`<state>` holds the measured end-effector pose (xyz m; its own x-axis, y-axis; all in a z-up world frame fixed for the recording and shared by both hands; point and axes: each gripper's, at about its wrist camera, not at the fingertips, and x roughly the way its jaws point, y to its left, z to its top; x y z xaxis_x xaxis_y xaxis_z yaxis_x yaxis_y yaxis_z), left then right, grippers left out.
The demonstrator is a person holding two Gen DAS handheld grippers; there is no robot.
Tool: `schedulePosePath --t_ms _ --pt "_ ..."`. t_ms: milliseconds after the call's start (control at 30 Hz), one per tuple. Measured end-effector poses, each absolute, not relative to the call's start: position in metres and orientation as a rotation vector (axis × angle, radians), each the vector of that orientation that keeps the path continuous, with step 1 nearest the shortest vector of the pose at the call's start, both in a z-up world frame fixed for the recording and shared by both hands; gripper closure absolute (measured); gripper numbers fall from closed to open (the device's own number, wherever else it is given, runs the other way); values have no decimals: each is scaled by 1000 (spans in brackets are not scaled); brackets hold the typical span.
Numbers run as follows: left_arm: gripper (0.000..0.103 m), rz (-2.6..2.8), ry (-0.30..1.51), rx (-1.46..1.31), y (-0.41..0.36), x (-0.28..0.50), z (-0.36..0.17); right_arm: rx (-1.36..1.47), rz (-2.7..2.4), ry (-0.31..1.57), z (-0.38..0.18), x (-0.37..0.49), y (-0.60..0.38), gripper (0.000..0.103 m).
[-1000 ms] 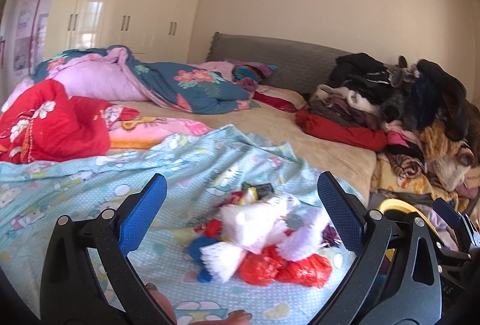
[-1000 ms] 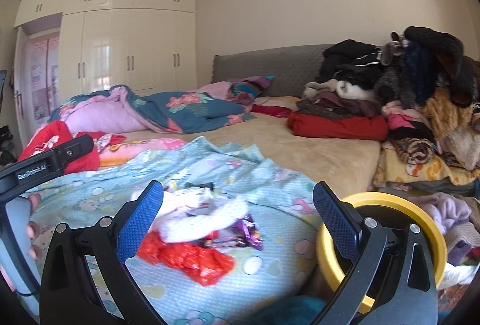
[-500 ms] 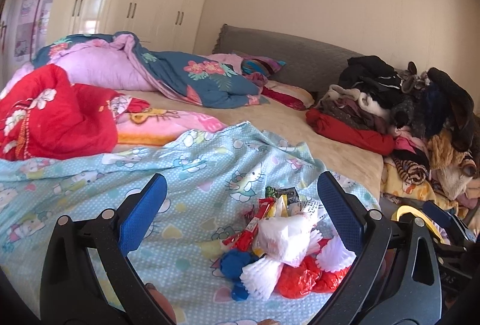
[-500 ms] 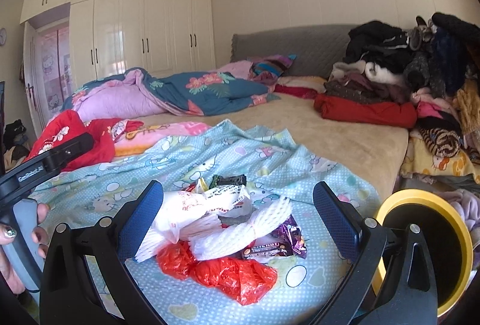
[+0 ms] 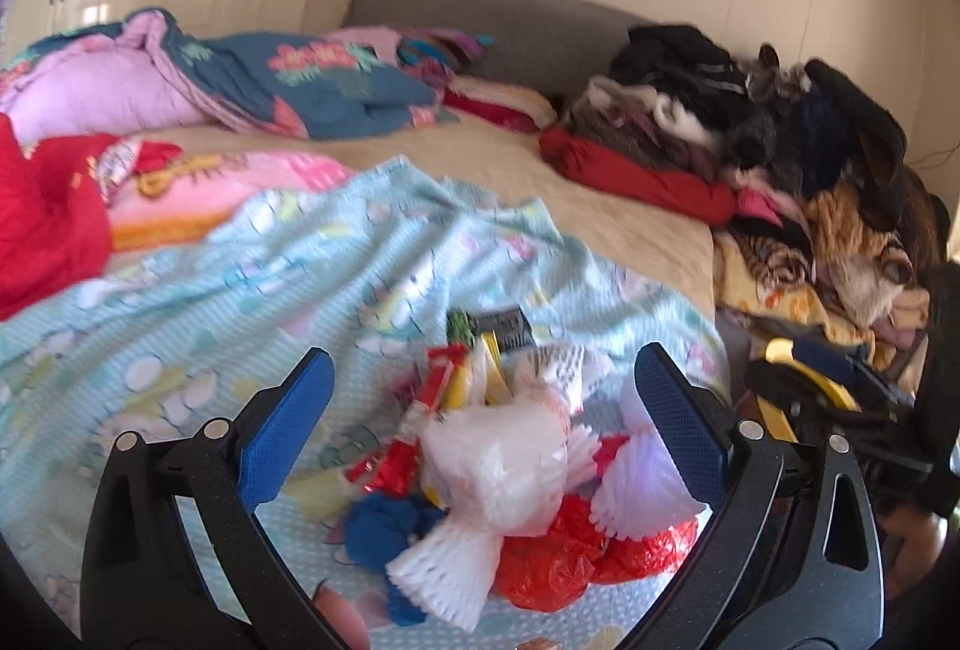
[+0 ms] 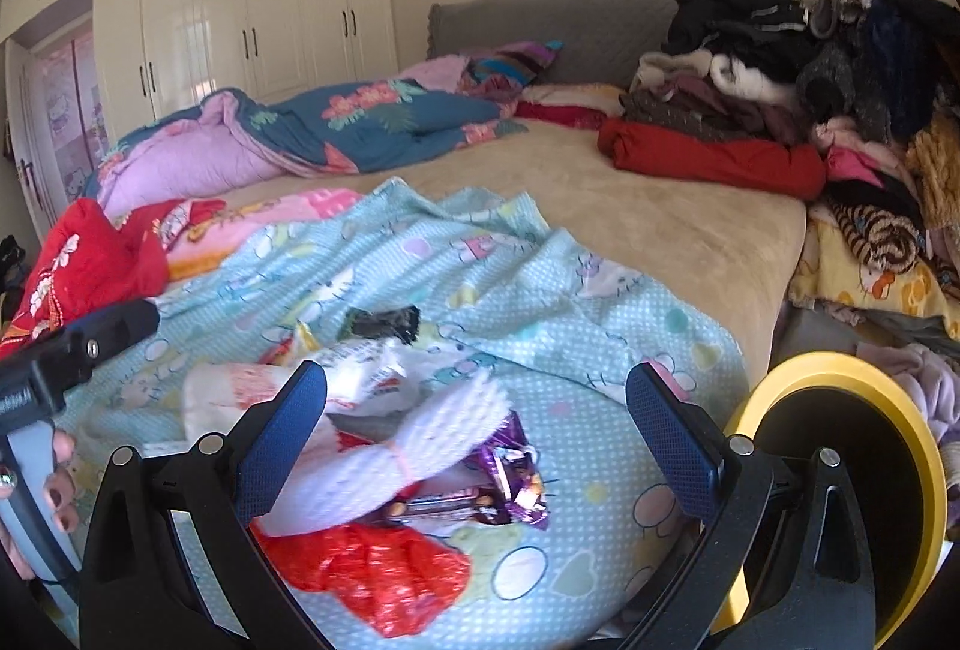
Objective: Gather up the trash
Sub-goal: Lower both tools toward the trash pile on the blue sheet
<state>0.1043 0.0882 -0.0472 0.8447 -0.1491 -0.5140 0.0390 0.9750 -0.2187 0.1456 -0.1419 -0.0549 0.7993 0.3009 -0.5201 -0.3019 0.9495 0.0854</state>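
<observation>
Left gripper (image 5: pixel 480 404): jaws spread wide, nothing held. It sits over the trash pile, its blue pads either side of it but clear of contact.

Right gripper (image 6: pixel 477 410): jaws also wide apart, nothing held, aimed at the same pile from the other side.

Trash: one loose heap on the pale blue cartoon-print blanket (image 6: pixel 540 278), near the foot corner of the bed (image 6: pixel 660 206). Contents seen:
- crumpled white plastic bag (image 5: pixel 504 464)
- white foam fruit nets (image 6: pixel 420 440)
- crumpled red plastic bag (image 6: pixel 372 572)
- purple foil snack wrapper (image 6: pixel 510 476)
- small black wrapper (image 6: pixel 384 323) at the far edge of the heap
- red and yellow packets (image 5: pixel 444 392)
- blue crumpled item (image 5: pixel 384 524), kind unclear.

Bin: round black bin with yellow rim (image 6: pixel 840 470), beside the bed edge, just beyond the foot corner, near the heap. Its inside looks dark; whether anything is in it cannot be told.

Progress (judgement): at or near the start. All visible trash lies on the blanket, none gripped. Left to do: grasp each piece and carry it to the bin. Thin bags and light nets may slip or drag neighbours along.

Left-wrist view is motion-blurred.
</observation>
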Motion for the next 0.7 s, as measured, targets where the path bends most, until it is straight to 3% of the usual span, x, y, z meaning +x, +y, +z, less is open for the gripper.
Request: schedulePosePath --t_ms 267,433,633,700 --pt "11 -125 634 -212 85 115 -71 43 375 731 -85 186 -148 6" --pt "11 -131 663 -237 86 116 -77 76 415 814 -97 205 -137 13" --pt "22 -143 701 -235 80 117 -85 79 425 891 -111 216 -125 50" --pt "32 -140 707 -230 78 117 -86 83 440 890 -110 213 -125 70"
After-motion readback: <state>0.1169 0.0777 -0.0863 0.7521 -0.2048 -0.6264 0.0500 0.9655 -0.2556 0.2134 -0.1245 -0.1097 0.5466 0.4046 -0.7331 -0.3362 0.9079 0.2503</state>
